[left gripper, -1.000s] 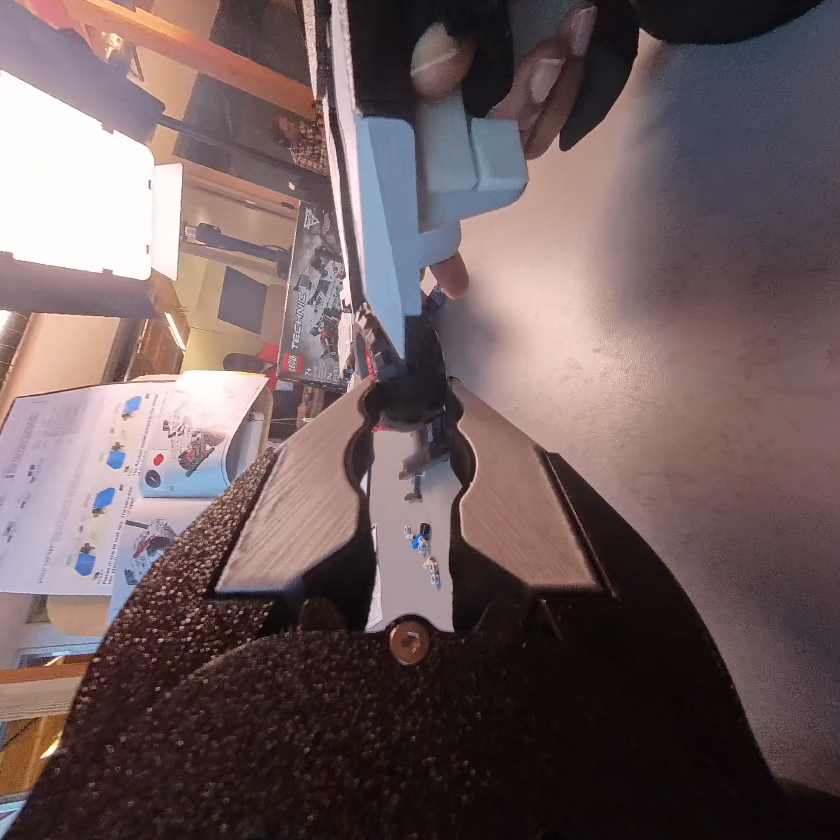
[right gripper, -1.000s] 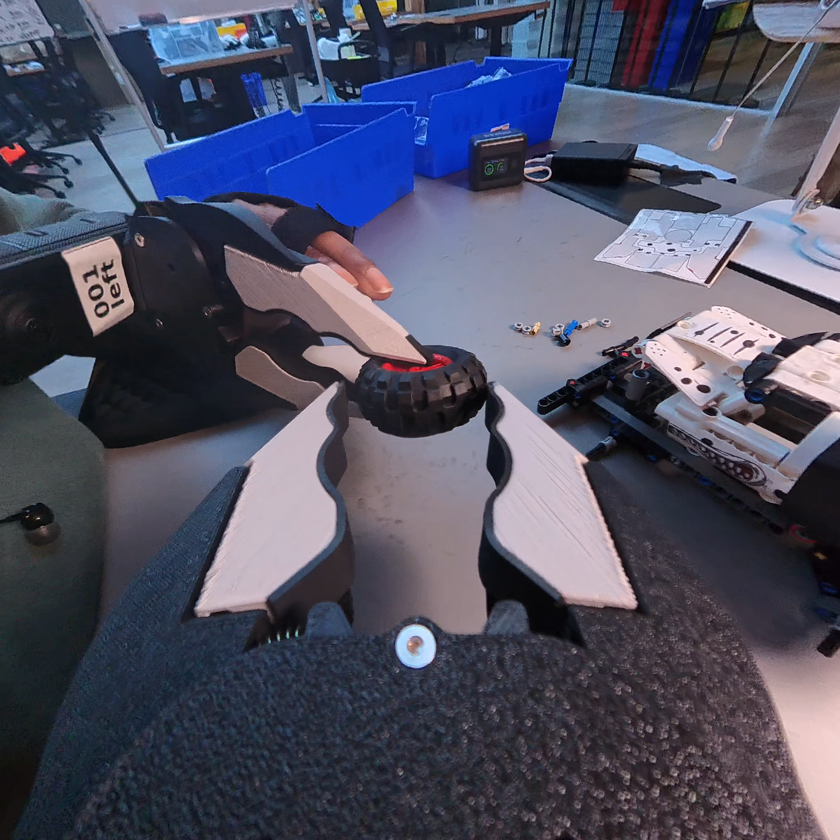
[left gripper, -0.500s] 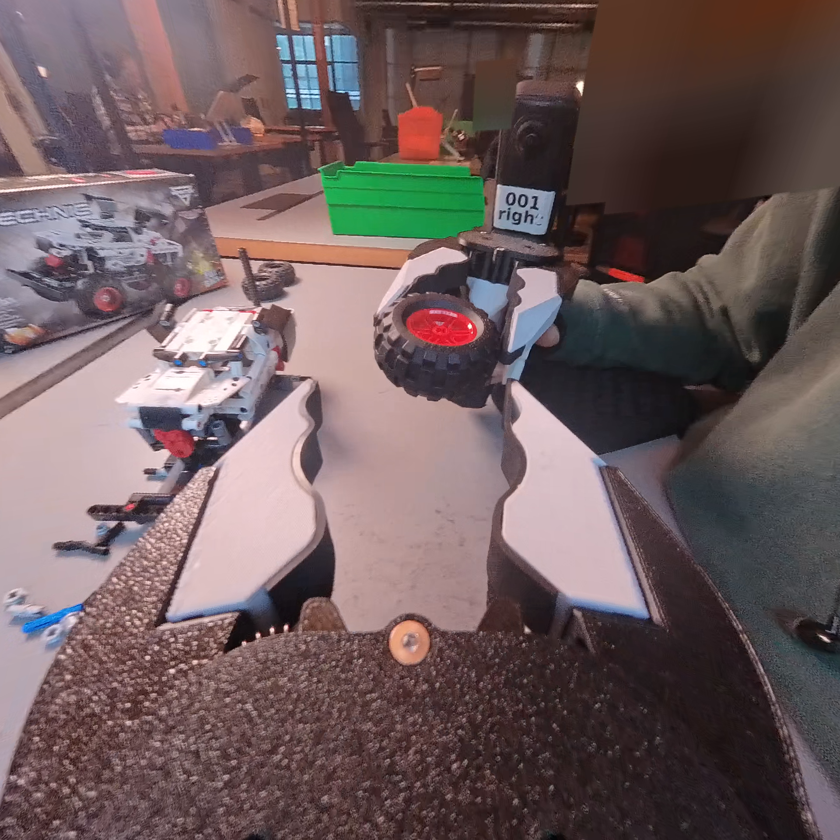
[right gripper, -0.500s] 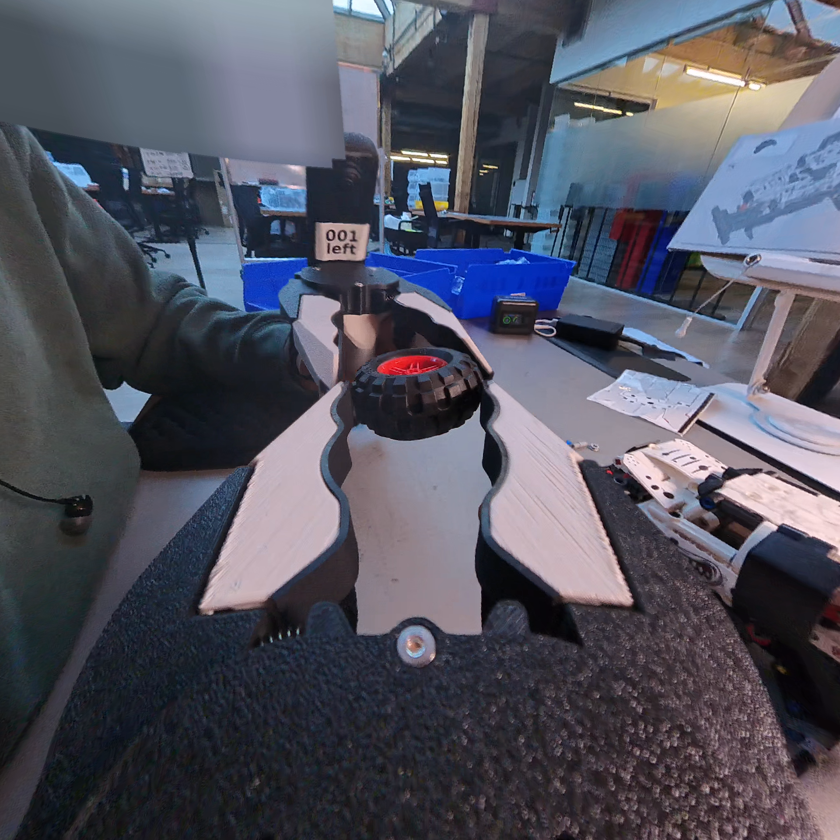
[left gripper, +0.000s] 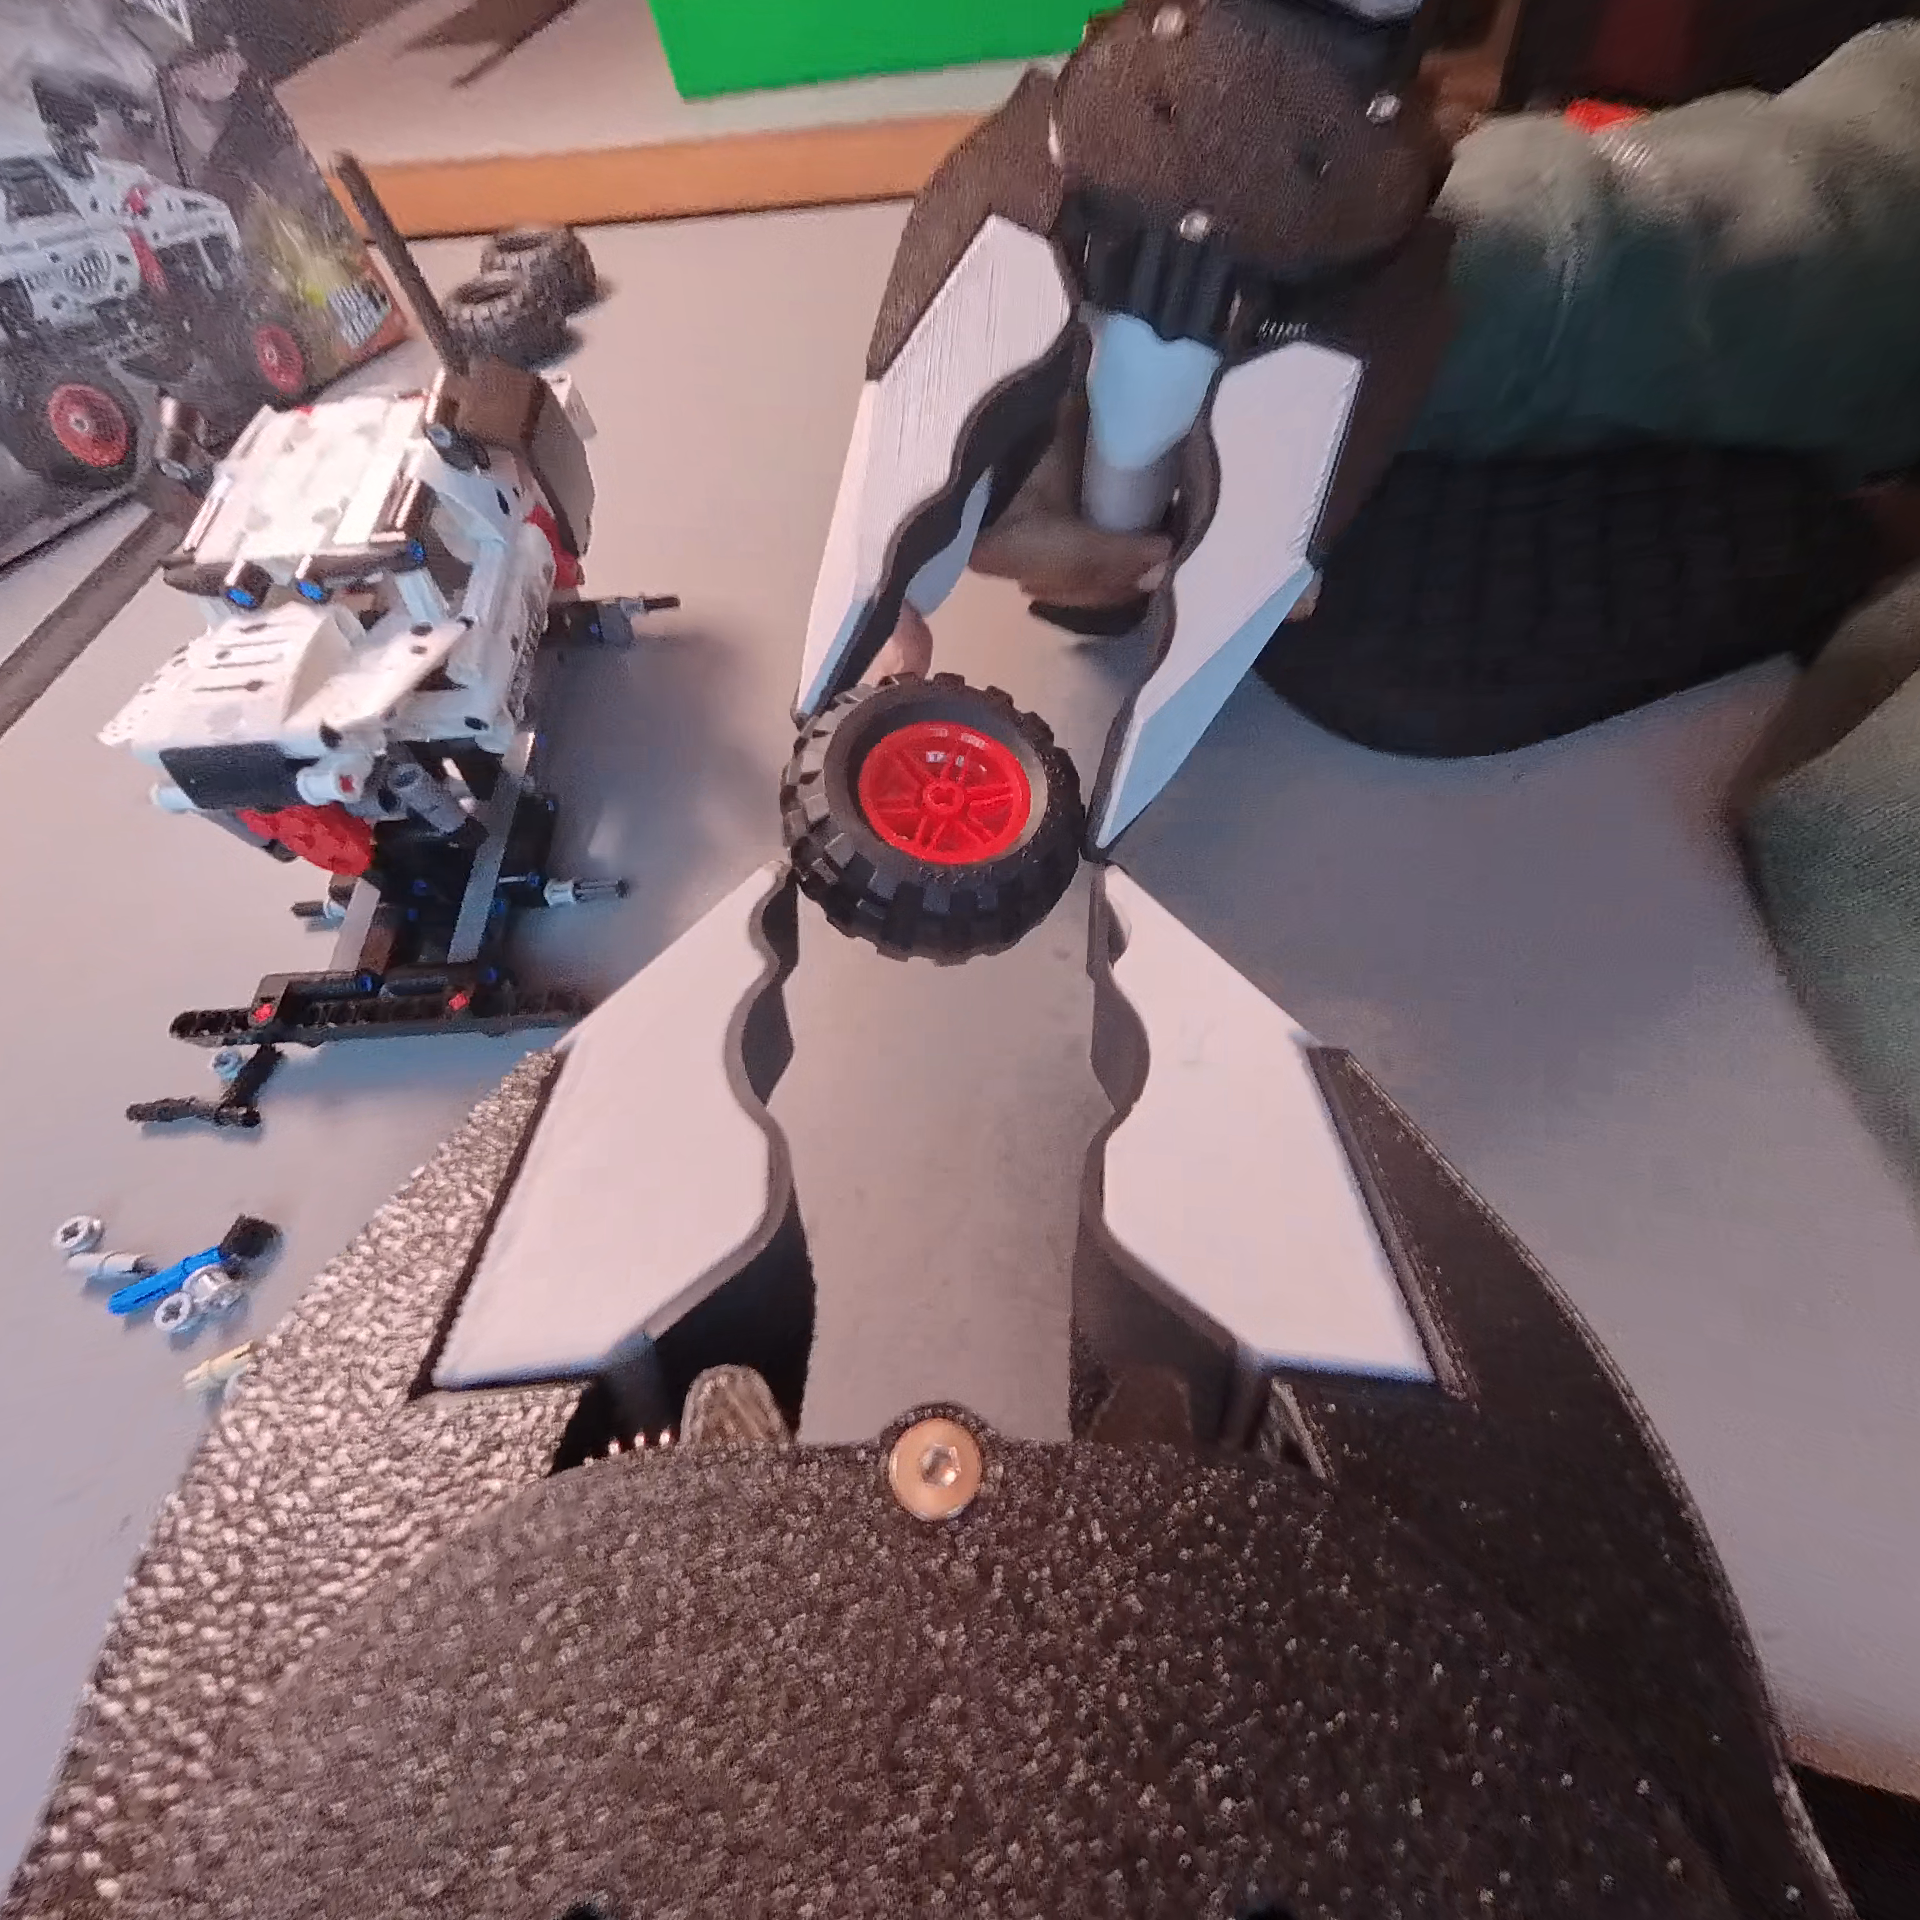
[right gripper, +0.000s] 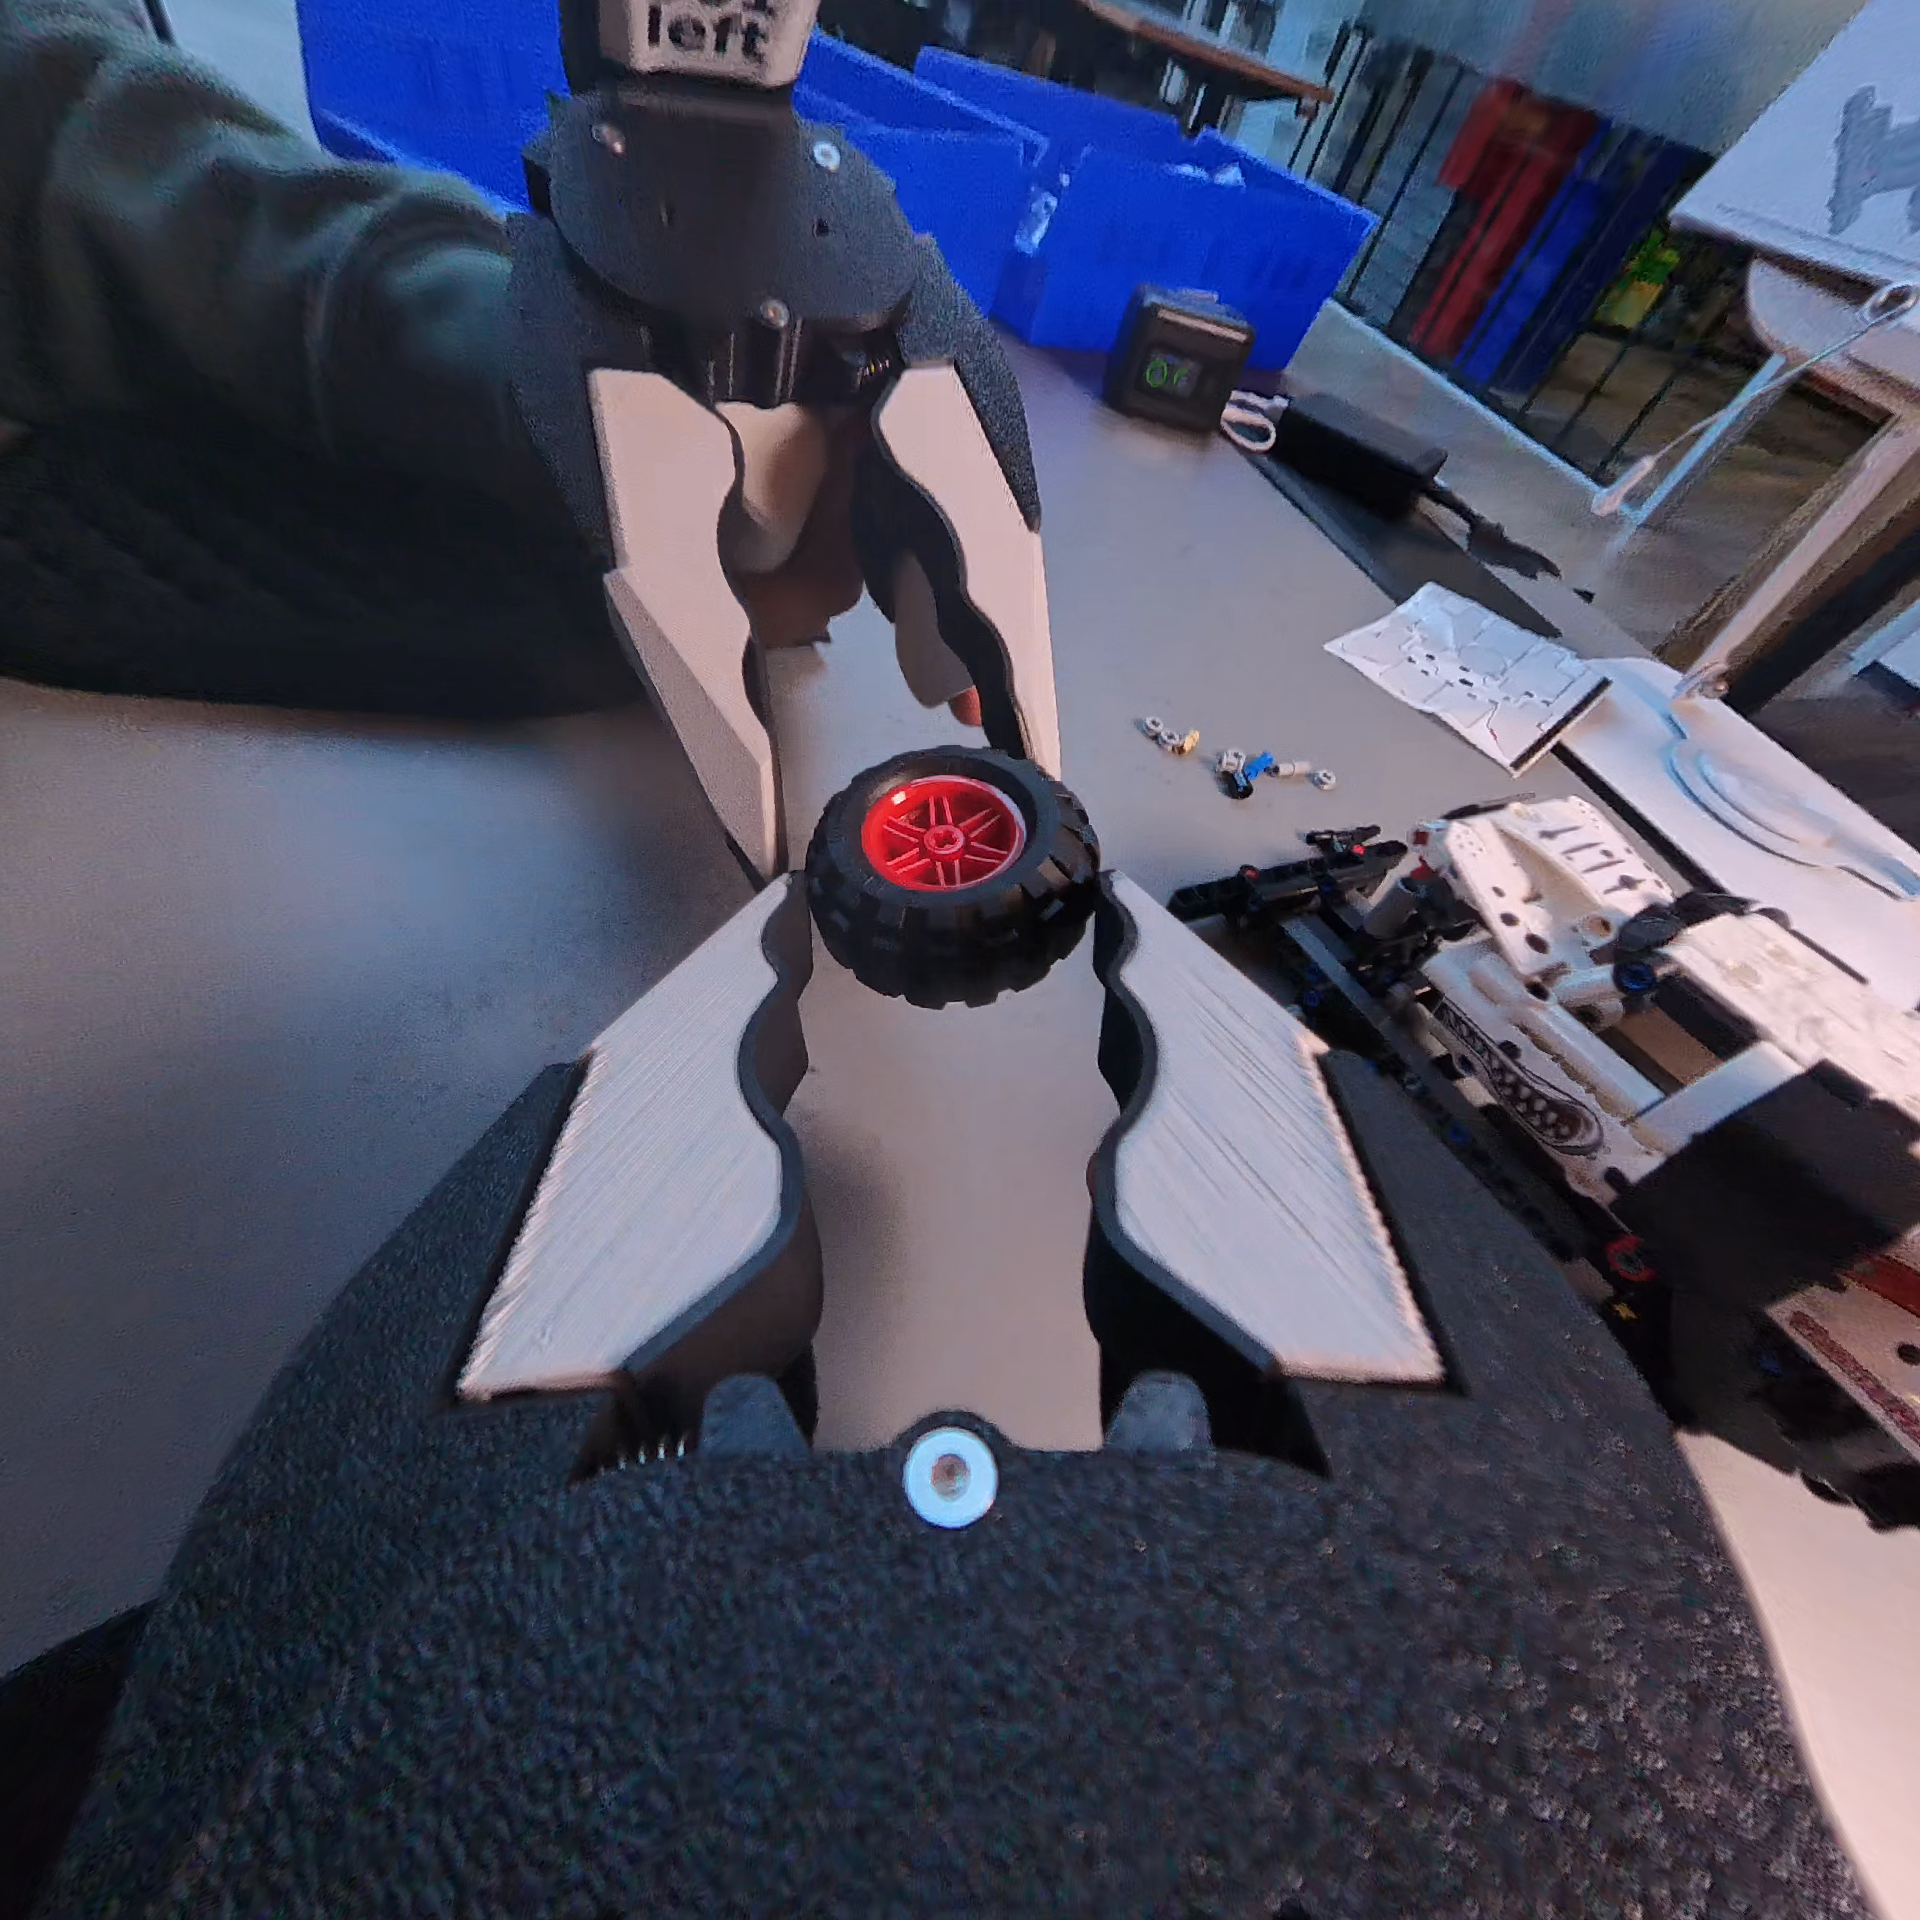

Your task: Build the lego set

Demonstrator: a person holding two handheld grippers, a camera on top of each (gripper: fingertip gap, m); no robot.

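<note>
Grey table (left gripper: pixel 1455 935) in a workshop, a green bin (left gripper: pixel 862 42) sitting at the far edge in the left wrist view, blue bins (right gripper: pixel 1143 239) lining the far side in the right wrist view. Both frames are slightly blurred.

The wheel (right gripper: pixel 951 873), a black tyre on a red hub, is sitting tilted between the tips of both grippers, which are facing each other nose to nose. I cannot tell whether it is touching the table.

The right gripper (right gripper: pixel 948 888) is gripping the wheel, jaws wide apart, both tips pressing on the tyre sides.

The left gripper (left gripper: pixel 935 873) is also spread to about tyre width, tips flanking the wheel. The left tip is touching the tyre, the right tip is sitting just beside it; cannot tell if it is actually gripping.

The truck (left gripper: pixel 343 582), a half-built white and black body on a black frame, is standing on the table left of the wheel in the left wrist view, well apart from it and with no wheels on.

Small loose parts (left gripper: pixel 156 1262) are lying near-left of the truck. Two spare tyres (left gripper: pixel 520 281) are lying far behind it, beside the box (left gripper: pixel 125 291). A sticker sheet (right gripper: pixel 1465 665) is lying far right in the right wrist view. A green sleeve (left gripper: pixel 1662 260) is showing behind the right gripper.
</note>
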